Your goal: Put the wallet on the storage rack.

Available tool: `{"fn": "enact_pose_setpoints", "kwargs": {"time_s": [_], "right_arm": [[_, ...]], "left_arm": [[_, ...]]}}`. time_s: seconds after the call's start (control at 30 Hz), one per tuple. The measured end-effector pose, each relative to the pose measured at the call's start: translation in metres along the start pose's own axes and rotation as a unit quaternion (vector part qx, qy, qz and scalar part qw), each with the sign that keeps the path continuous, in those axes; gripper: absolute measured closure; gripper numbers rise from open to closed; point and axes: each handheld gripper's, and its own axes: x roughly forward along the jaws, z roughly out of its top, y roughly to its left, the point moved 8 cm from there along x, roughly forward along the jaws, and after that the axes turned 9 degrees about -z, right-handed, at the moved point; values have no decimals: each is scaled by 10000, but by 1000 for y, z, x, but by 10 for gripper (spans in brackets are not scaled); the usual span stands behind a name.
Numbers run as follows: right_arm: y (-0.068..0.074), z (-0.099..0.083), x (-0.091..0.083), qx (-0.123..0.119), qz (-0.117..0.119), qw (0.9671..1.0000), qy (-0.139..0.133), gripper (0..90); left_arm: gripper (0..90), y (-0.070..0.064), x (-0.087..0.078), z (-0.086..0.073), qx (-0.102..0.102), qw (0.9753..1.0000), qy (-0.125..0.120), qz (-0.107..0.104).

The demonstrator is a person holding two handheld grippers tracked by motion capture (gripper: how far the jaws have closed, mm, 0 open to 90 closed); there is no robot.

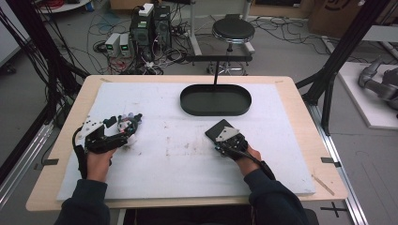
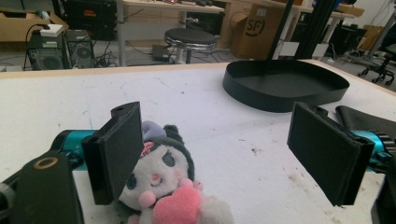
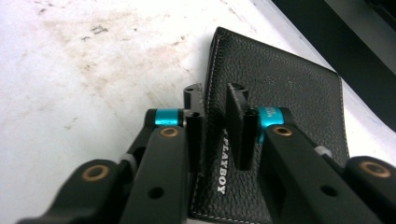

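High view: the right gripper [image 1: 228, 139] sits at 4 o'clock on the table [image 1: 300, 140], its jaws nearly together, clamped on the near edge of the wallet [image 3: 280, 93], probably to lift it toward the black tray [image 1: 216, 100] at 12 o'clock. The wallet is black grained leather with pale stitching and white lettering. The left gripper [image 1: 123, 127], at 9 o'clock, has its jaws wide apart, straddling a plush toy [image 2: 163, 182] with 1 pink heart.

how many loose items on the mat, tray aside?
2: plush toy between the left gripper jaws at mat's left; black wallet at the right gripper, near the tray.
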Motion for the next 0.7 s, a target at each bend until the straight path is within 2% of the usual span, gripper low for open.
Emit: {"fn": "enact_pose_setpoints", "kwargs": {"time_s": [0.03, 0.13, 0.23, 0.33, 0.43, 0.53, 0.7], "right_arm": [[-2, 1, -2, 137, 102, 9999, 13, 825], [-7, 3, -8, 316, 186, 9993, -35, 838], [-13, 8, -17, 618, 335, 9973, -203, 844], [-19, 8, -23, 975, 549, 9935, -215, 843], [-24, 6, -24, 1192, 692, 9901, -277, 840], [-25, 3, -21, 1222, 718, 9897, -202, 846], [-26, 7, -25, 1052, 629, 9920, -310, 863]], "left_arm": [[184, 0, 0, 0, 1, 10000, -9, 3], [184, 2, 0, 0, 16, 10000, 22, 20], [184, 2, -1, 0, -10, 10000, 9, 28], [184, 3, -1, 0, -6, 10000, 9, 29], [184, 2, -1, 0, 16, 10000, 19, 26], [184, 1, -1, 0, 32, 10000, 23, 26], [184, 2, -1, -1, 17, 10000, 26, 31]]}}
